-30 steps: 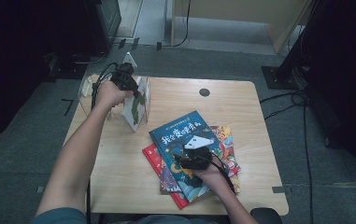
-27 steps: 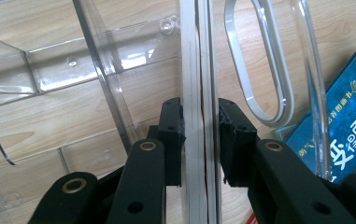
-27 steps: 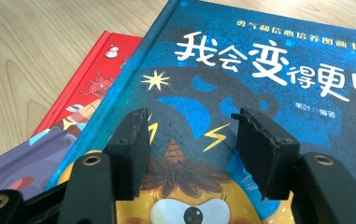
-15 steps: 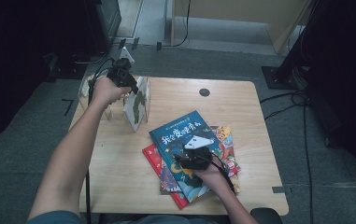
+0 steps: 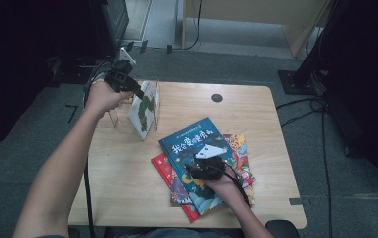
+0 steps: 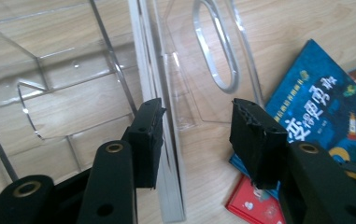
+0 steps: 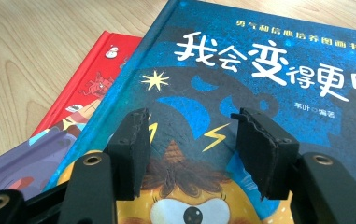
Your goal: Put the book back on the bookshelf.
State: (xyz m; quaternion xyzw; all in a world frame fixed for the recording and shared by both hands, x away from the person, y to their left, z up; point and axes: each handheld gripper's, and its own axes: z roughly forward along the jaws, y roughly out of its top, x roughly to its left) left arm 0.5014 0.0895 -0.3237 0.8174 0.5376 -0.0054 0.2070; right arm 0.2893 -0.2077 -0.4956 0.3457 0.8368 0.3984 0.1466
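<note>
Left hand-held gripper rose, opening over white book.

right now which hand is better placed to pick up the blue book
Right. The right gripper sits over the blue book on top of the stack, jaws open just above its cover. The left gripper is off at the clear rack, jaws just opened beside the white book standing there.
</note>
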